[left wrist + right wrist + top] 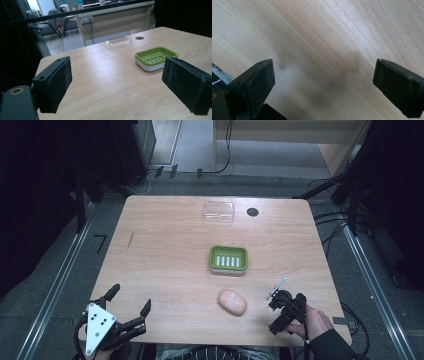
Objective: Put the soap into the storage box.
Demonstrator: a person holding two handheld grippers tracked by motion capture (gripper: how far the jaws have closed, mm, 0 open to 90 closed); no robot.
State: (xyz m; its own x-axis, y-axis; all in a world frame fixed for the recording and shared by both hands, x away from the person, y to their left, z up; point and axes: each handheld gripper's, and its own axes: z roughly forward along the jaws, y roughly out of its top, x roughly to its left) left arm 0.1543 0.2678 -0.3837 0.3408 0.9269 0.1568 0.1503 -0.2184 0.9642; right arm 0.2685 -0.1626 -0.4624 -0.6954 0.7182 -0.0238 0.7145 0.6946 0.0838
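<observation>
Both grippers sit at the near edge of the table (165, 227), each with its fingers spread wide and holding nothing. The left gripper (131, 303) is at the near left corner and looks level across the table toward the far right. The right gripper (278, 312) is toward the near right corner, tilted down at bare wood in its own view.

The soap bar (232, 302), peach and oval, lies flat between the two grippers, just left of the right gripper and well apart from the left one. The right hand (316, 321) is judged the nearer for a grasp. The long axis of the bar runs roughly from the near right corner toward the far left, so the fingers should close across its short width.

Beyond the bar, near the table's middle, stands the green soap dish (228, 259), empty, its long side parallel to the near edge. At the far edge lies a clear lid (219, 211), with a small dark disc (252, 212) just to its right
</observation>
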